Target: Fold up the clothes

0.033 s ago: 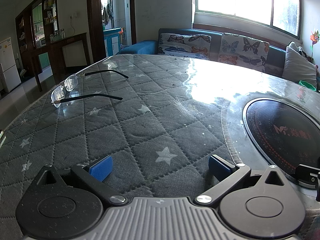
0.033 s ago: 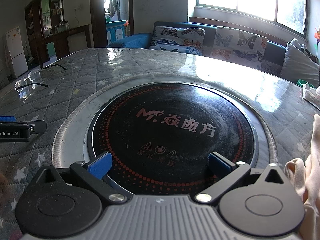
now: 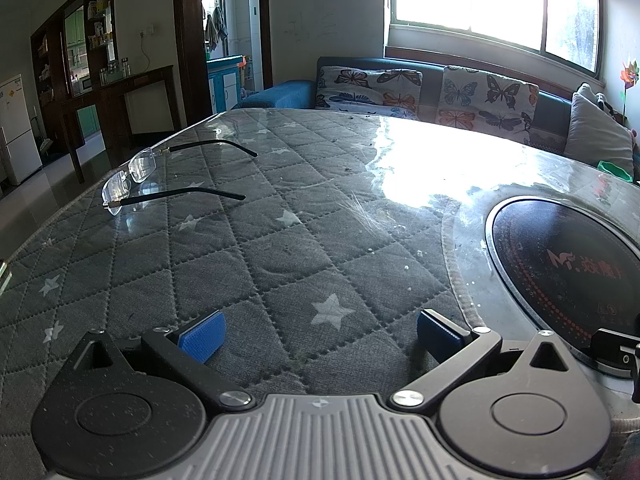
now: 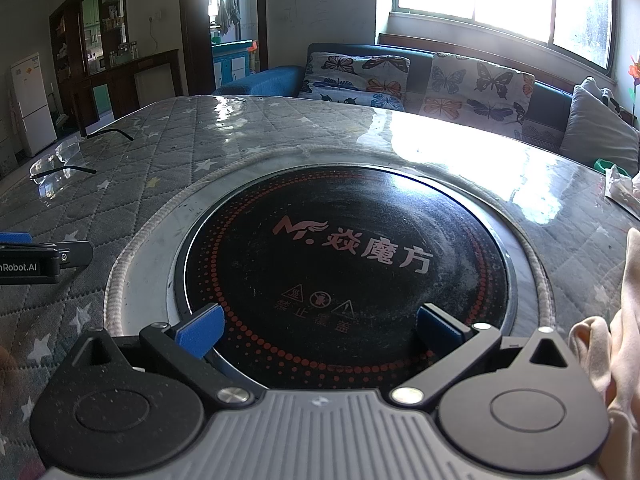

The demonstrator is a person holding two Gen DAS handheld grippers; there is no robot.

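Both low wrist views face the sofa (image 3: 432,92), sharing the cooktop (image 4: 344,264).

In the right wrist view a pale garment (image 4: 608,344) is cut off by the right edge, so its kind and full shape cannot be told. The left gripper (image 4: 36,256) shows only as a sliver at the left edge. In the left wrist view the black cooktop disc (image 3: 560,264) runs out of the right edge, its printed lettering partly lost. Window glare washes out the worktop (image 3: 420,168) at upper centre.
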